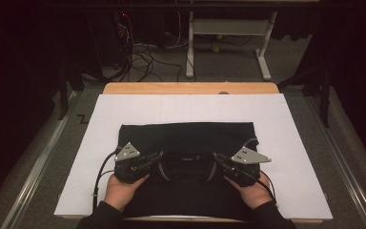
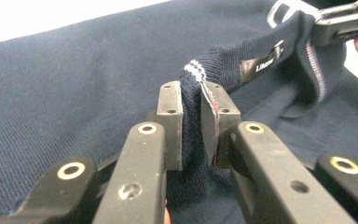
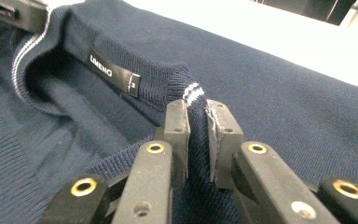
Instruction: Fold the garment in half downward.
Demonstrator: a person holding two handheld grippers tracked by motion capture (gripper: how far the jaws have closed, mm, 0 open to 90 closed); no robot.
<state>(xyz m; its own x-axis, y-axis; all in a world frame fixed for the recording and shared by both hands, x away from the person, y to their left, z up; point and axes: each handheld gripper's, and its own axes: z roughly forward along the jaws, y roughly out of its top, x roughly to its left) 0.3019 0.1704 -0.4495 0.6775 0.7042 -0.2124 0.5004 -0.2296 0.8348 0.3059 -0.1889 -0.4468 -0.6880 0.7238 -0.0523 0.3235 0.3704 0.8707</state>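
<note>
On the table (image 1: 190,88), a wooden top with a large white sheet (image 1: 286,129) laid over most of it, only a strip of wood shows along the far edge. Grey carpet floor around; dark room beyond. Loose cables (image 1: 143,59) lie on the floor at far left, and a white desk frame (image 1: 228,28) stands behind the table, right of the cables.

Dark navy knit sweater (image 1: 186,136) lies flat on the sheet, centred, on the near half. Its long axis runs across the table, left to right; the collar (image 1: 188,164) faces you at the near side, the body spreading away toward the far edge.

Your left hand (image 1: 119,191) holds the left gripper (image 2: 192,128) at the collar's left end. Its jaws are clamped on a fold of the ribbed collar, just below two thin white stripes (image 2: 195,67).

Between the grippers, a black neck label (image 3: 114,72) reading "LIMENG" sits inside the collar, and a pale stripe lines the collar's edge.

Your right hand (image 1: 252,191) holds the right gripper (image 3: 198,137) at the collar's right end, jaws likewise pinching the collar rib under its white stripes.

Nothing else lies on the sheet near the sweater; your sleeves (image 1: 102,217) come over its near edge.
</note>
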